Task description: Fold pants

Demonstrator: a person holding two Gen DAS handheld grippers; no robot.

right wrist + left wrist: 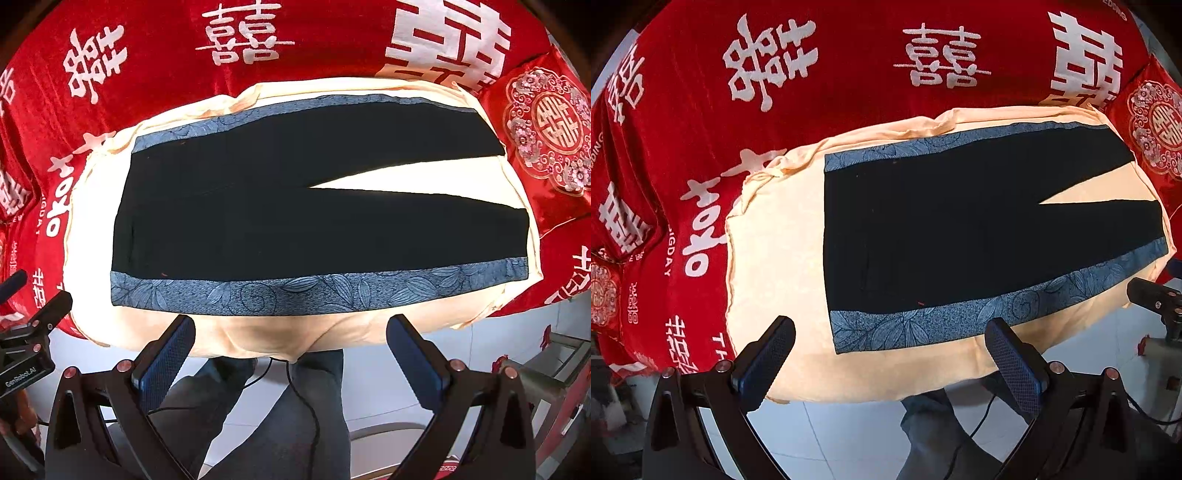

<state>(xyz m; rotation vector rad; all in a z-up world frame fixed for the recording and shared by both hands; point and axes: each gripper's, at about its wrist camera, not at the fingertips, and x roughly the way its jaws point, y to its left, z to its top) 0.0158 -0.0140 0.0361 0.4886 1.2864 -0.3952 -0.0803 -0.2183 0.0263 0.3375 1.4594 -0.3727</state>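
Two hand-held grippers hover at the near edge of the work, and both of yours are spread wide and empty: the left hand-held gripper [890,354] fills the bottom of the left wrist view, the right hand-held gripper [291,350] the bottom of the right wrist view, each with its dark pads well apart and nothing between them. The pants [295,206], black with a blue leaf-patterned stripe [314,291] down each outer seam, lie flat and unfolded on a cream cloth [258,332] spread over a red blanket [166,74] printed with white characters. Their long axis runs left to right across both frames: the waistband sits at centre left, the two legs reach toward the right edge and part in a narrow wedge [388,177] of bare cream. The near striped edge lies just above your fingertips in both views, so the garment is ahead of you, broadside on. Judging by the framing, your left tool faces the waist end and your right one is nearer the leg openings. A red embroidered cushion [546,133] rests at the upper right, close to the hems. No fold looks begun; the likely first move is a pinch along that near stripe, one tool toward each end, carried over to meet the far stripe
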